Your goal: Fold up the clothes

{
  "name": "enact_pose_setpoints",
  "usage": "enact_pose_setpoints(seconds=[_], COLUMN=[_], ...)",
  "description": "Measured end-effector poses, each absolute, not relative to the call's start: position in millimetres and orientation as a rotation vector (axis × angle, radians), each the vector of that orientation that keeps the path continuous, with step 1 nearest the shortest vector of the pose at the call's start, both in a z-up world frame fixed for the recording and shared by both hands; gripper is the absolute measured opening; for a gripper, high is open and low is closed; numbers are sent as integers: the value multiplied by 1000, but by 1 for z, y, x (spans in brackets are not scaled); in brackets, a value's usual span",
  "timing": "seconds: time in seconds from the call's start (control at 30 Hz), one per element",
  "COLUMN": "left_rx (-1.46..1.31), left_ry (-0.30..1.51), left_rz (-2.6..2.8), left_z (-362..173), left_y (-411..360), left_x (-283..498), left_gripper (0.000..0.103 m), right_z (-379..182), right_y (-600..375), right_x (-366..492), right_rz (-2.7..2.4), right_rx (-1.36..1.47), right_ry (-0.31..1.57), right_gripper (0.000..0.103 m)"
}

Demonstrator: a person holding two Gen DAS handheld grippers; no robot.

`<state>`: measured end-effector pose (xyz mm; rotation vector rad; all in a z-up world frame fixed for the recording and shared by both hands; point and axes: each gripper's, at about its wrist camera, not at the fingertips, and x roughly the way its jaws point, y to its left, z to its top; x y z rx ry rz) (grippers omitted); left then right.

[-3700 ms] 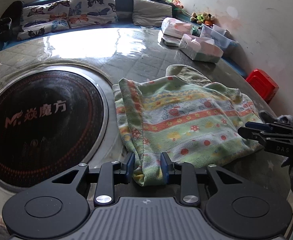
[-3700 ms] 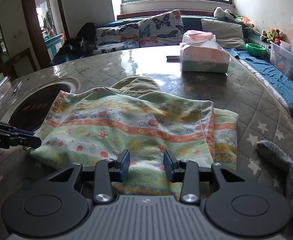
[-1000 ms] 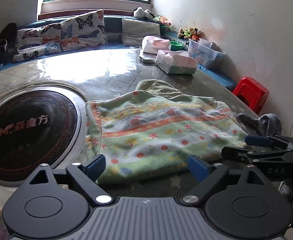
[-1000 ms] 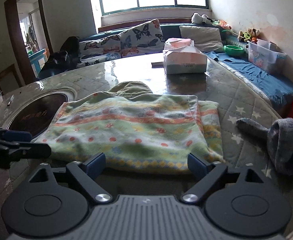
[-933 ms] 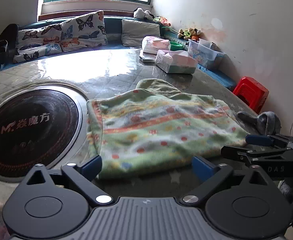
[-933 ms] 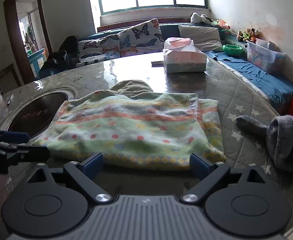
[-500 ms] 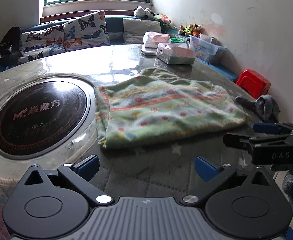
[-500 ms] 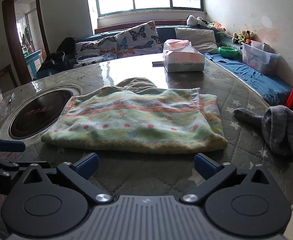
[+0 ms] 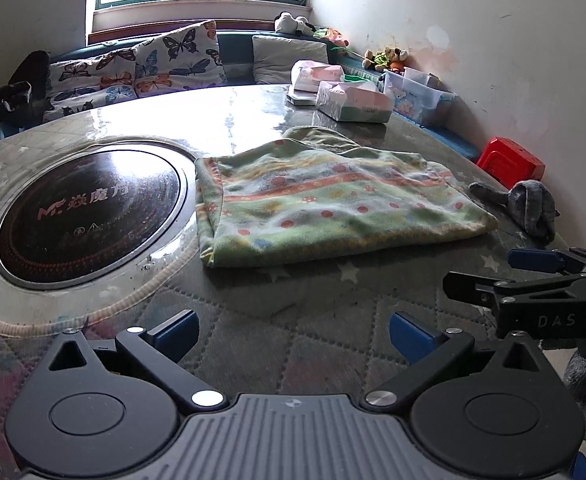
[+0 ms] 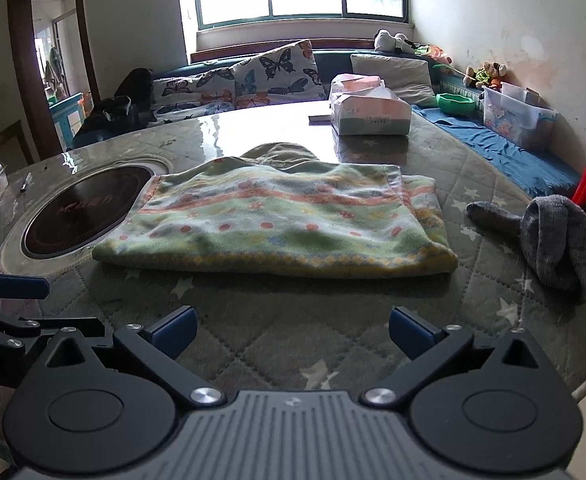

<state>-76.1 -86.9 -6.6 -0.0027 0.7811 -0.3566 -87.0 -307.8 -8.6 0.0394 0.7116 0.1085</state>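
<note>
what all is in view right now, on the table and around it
folded garment: one, green with orange and yellow stripes and red dots, middle of the table
olive cloth: one, sticking out from under the garment's far edge
grey sock: one, rolled, right of the garment, apart from it
round cooktop: one, black, set in the table left of the garment
tissue packs: two, pink and white, far side of the table
table: one, round, grey quilted cover with stars
butterfly cushions: several, on the bench under the window
red stool: one, by the right wall
left gripper: black, blue pads, open, empty
right gripper: same, open, empty
</note>
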Motion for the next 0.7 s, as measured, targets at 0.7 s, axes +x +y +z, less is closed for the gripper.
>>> enact_pose_setpoints(seconds=[0.7], left_rx=[3], left_ry=[800], left_rz=[-355], left_z=[-9], left_y=[-90], left_x=[-83], left_gripper=[103], right_z=[-11], right_y=[-301], right_x=[-93], right_rz=[127], right_rx=[34], right_ry=[707], right_gripper=[103])
